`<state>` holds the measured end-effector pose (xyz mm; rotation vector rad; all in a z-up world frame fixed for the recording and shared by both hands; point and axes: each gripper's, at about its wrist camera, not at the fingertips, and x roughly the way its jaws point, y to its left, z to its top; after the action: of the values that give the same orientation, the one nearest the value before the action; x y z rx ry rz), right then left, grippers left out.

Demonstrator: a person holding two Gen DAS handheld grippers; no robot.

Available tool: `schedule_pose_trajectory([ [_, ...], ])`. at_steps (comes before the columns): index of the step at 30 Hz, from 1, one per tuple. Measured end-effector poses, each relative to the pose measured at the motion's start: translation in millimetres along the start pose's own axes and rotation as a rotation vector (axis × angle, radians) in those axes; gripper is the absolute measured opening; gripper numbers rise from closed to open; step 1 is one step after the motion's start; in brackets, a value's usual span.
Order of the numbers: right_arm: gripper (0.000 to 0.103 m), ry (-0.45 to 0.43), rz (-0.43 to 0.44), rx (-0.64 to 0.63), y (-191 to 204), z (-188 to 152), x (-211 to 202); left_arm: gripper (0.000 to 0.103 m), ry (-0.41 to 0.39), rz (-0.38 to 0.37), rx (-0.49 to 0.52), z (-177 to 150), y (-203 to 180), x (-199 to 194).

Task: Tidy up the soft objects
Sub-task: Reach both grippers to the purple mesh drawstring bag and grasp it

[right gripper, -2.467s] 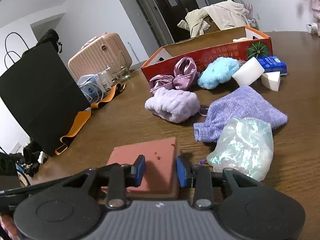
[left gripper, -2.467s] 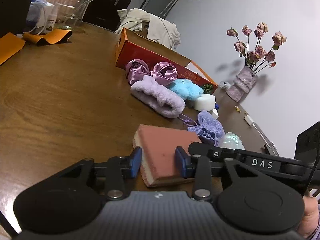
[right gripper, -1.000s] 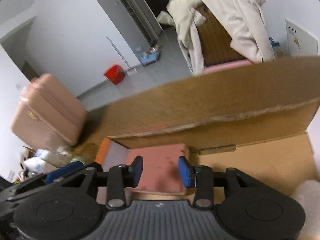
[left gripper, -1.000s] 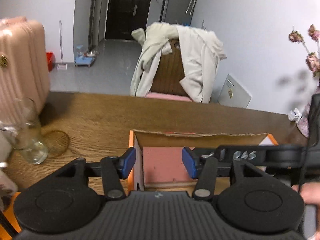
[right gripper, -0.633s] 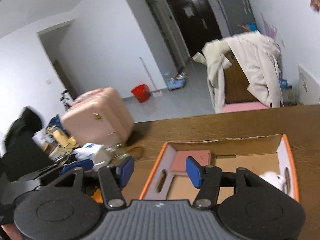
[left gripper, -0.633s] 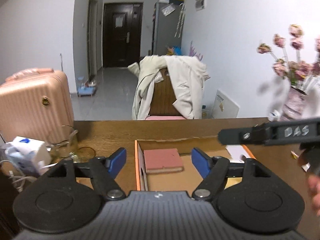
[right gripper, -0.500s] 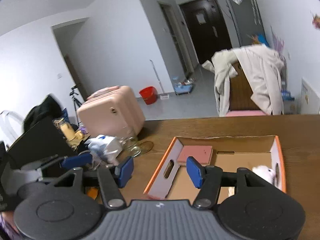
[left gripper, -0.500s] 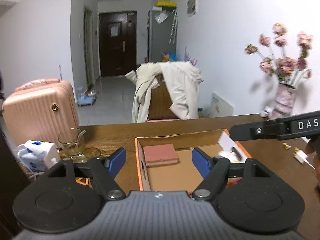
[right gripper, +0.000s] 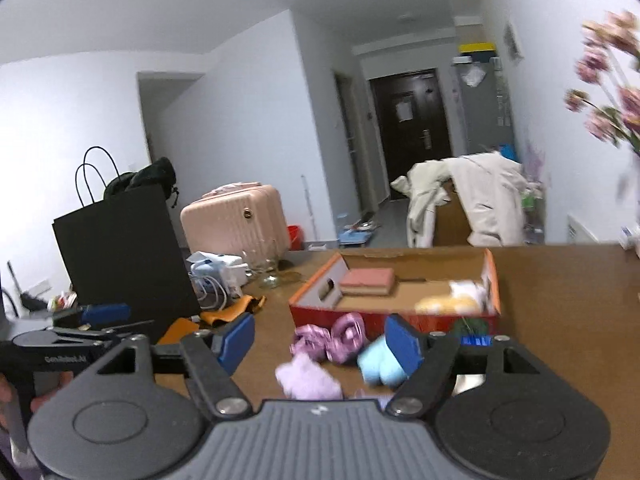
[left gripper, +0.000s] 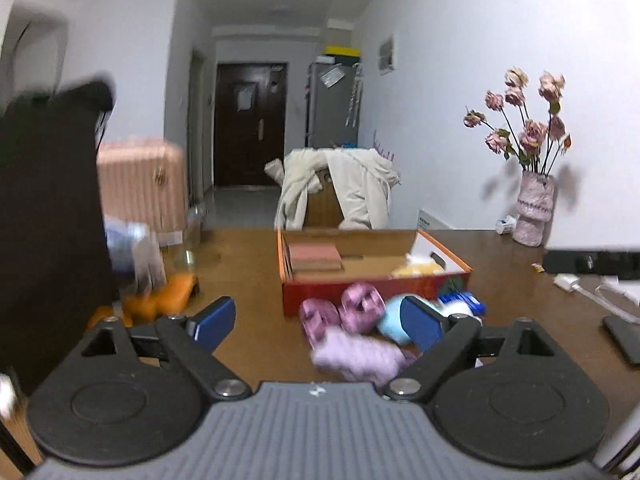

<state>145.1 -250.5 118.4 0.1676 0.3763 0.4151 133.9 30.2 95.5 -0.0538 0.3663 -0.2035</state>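
Note:
The pink sponge (left gripper: 315, 257) (right gripper: 368, 281) lies in the far left corner of the orange cardboard box (left gripper: 372, 294) (right gripper: 320, 285), near a yellow and white plush toy (left gripper: 418, 268) (right gripper: 452, 300). In front of the box lie two purple satin scrunchies (left gripper: 340, 312) (right gripper: 328, 338), a lilac fluffy headband (left gripper: 360, 356) (right gripper: 308, 380) and a light blue plush (left gripper: 390, 320) (right gripper: 378, 364). My left gripper (left gripper: 316, 322) and right gripper (right gripper: 320, 340) hang back from the box, jaws still opening, nothing between the blue pads.
A black paper bag (right gripper: 120, 252), orange cloth (left gripper: 160, 300), a glass (right gripper: 266, 268) and cables crowd the table's left. A vase of dried roses (left gripper: 534, 216) stands at the right, with a charger and phone nearby. A draped chair (left gripper: 340, 196) and pink suitcase (right gripper: 236, 220) stand behind.
Both grippers let go of the pink sponge inside the box, opened wide and pulled back from it; the soft things in front of the box are in view again.

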Motion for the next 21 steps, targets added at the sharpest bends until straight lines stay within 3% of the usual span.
schedule_pose_trajectory([
  [3,0.073,0.009,-0.036,0.025,-1.3,-40.7,-16.9,0.091,0.026,-0.006,-0.031,-26.5,-1.2,-9.6],
  [6,0.073,0.054,-0.088,0.037,-6.8,-69.1,-18.5,0.093,0.046,0.014,0.004,-46.6,-11.6,-14.0],
  [13,0.073,0.096,-0.111,0.104,-40.2,-88.2,5.2,0.091,0.137,-0.09,-0.004,-52.9,-32.0,34.6],
  [18,0.073,0.154,-0.112,0.163,-68.9,-97.1,45.4,0.068,0.237,-0.193,-0.043,-55.3,-53.3,88.2],
  [21,0.072,0.183,-0.109,0.182,-81.3,-99.8,70.0,0.061,0.301,-0.194,-0.075,-60.8,-59.1,121.6],
])
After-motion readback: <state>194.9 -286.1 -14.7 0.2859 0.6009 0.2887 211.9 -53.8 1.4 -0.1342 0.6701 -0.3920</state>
